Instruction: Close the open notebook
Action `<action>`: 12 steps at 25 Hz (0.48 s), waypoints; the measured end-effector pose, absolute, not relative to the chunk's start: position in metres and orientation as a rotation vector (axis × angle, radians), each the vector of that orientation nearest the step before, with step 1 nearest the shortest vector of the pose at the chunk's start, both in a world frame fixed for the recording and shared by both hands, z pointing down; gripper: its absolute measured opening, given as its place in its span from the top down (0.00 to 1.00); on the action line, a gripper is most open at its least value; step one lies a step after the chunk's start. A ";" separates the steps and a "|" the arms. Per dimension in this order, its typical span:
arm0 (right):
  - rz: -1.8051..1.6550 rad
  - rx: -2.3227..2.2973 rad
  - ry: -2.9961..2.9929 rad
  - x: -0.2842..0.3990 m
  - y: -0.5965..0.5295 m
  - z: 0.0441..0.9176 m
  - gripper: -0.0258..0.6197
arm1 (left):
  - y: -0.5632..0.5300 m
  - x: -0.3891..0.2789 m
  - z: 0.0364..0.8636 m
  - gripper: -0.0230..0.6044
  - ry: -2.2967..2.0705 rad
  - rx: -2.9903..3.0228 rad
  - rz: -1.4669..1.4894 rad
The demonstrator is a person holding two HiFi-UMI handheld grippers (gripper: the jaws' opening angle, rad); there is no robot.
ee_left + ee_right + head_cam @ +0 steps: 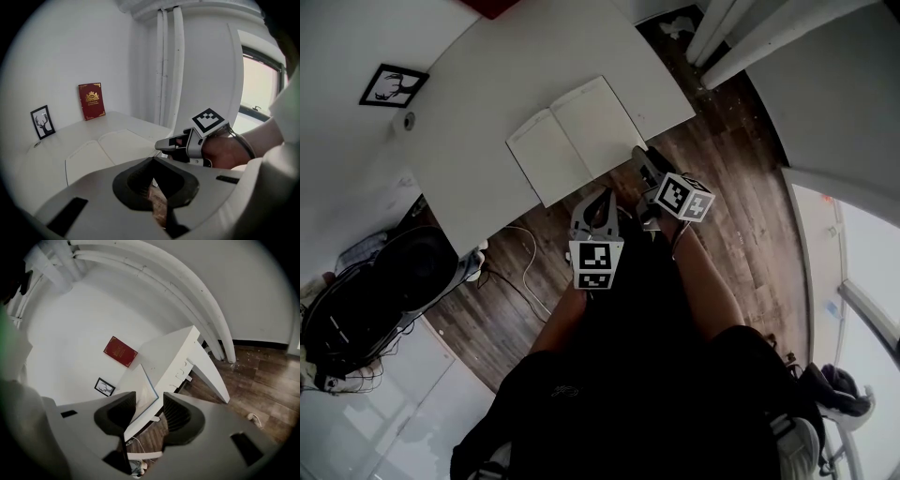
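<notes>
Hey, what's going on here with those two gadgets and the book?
A person holds a claw in each hand at the edge of a white table, where a notebook lies open. The right claw is open, lined up with the notebook's right page but not gripping it. The left claw is shut and empty, close beside the right one. The notebook is not yet closed.

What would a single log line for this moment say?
notebook: open on table | left tool: shut, empty | right tool: open, by notebook's right corner | closing: not yet done
</notes>
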State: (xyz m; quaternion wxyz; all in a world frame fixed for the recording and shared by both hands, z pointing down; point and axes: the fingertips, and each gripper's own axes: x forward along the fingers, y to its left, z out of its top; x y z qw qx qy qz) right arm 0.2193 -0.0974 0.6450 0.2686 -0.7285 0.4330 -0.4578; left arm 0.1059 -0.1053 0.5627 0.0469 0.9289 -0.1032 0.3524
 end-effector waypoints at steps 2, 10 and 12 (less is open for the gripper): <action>-1.229 -1.956 1.183 0.221 -0.097 0.646 0.74 | -0.105 0.108 0.563 0.96 -0.321 2.834 1.077; -1.150 -2.034 1.311 0.223 -0.102 0.632 0.88 | -0.132 0.098 0.562 0.96 -0.440 2.791 1.047; -1.137 -2.059 1.348 0.222 -0.102 0.626 0.89 | -0.139 0.093 0.562 0.96 -0.481 2.772 1.032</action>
